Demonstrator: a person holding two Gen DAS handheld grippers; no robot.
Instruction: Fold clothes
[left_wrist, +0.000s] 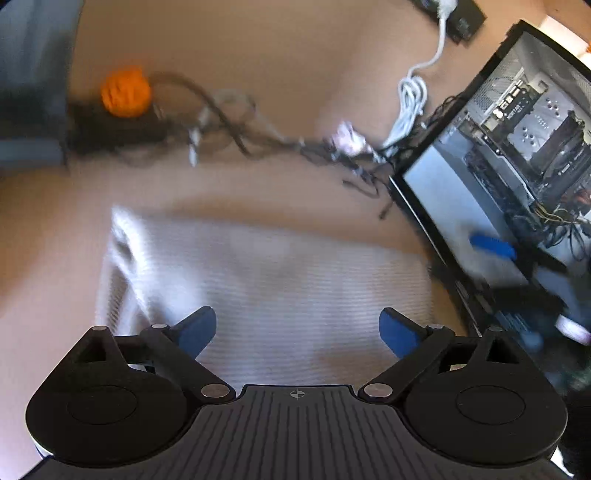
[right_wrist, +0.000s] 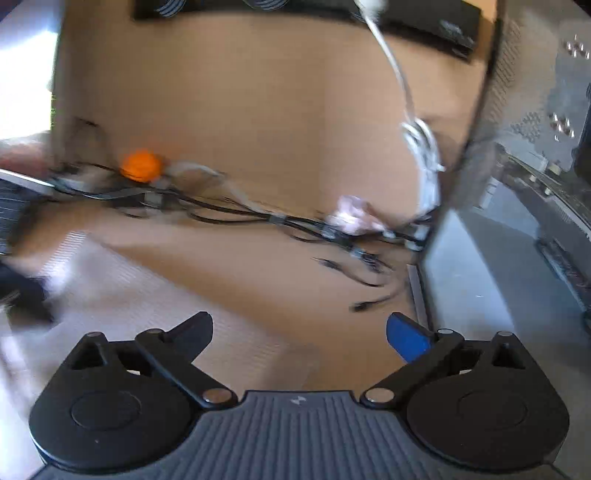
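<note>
Directly ahead of the left gripper (left_wrist: 297, 328), under and beyond its widely parted blue fingertips, lies the white ribbed garment (left_wrist: 273, 280), spread flat as a folded rectangle on the tan table (left_wrist: 229, 44). Nothing sits between the two pads; the cloth lies below them and whether they touch it cannot be told. A flap of the garment's near-left corner is turned up just ahead of the left finger (left_wrist: 195, 330).

Seen from the right gripper (right_wrist: 299, 332), the same garment (right_wrist: 122, 295) lies ahead and to the left, its right edge running under the left-hand finger, while the blue right-hand pad (right_wrist: 406, 339) hangs over bare table. These jaws also stand wide apart and hold nothing.

Beyond the garment, a tangle of dark cables (left_wrist: 258, 140) runs across the table, with an orange ball-like object (left_wrist: 126, 92) at its left end and a small crumpled pale-pink scrap (left_wrist: 349, 138) toward its right. A coiled white cable (left_wrist: 410, 99) lies further right. To the right of both grippers stands an open computer case (left_wrist: 517, 147), its glass side reflecting a blue fingertip.
</note>
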